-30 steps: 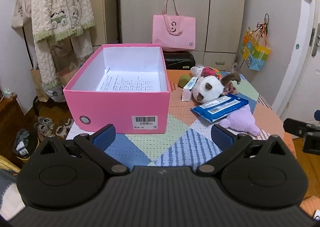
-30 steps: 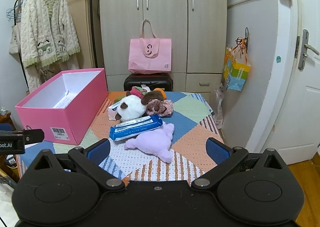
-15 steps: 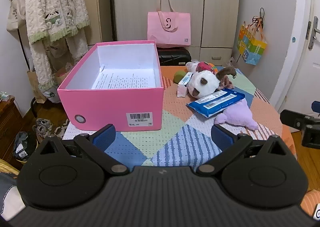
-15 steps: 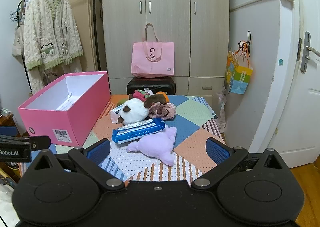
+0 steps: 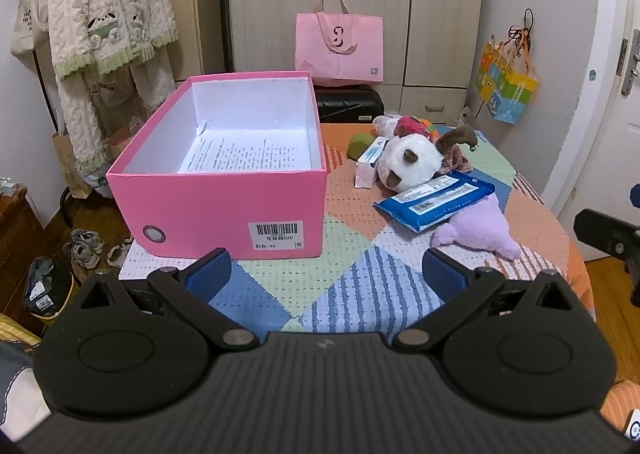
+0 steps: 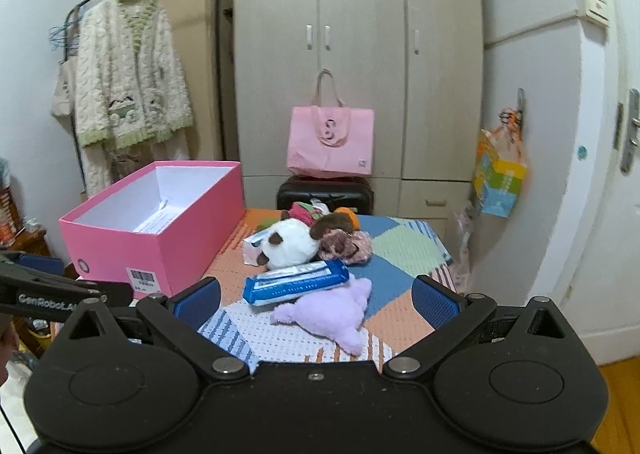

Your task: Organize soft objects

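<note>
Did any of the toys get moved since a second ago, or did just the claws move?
Only the claws moved. Both pulled back and rose a little, so the table looks farther away. The left claw and right claw stayed open and empty. The pink box, purple toy, blue pack and panda toy stayed put.

The left gripper [image 5: 326, 274], jaws spread wide, hangs before the pink box [image 5: 216, 210] and purple plush [image 5: 480, 224].
</note>
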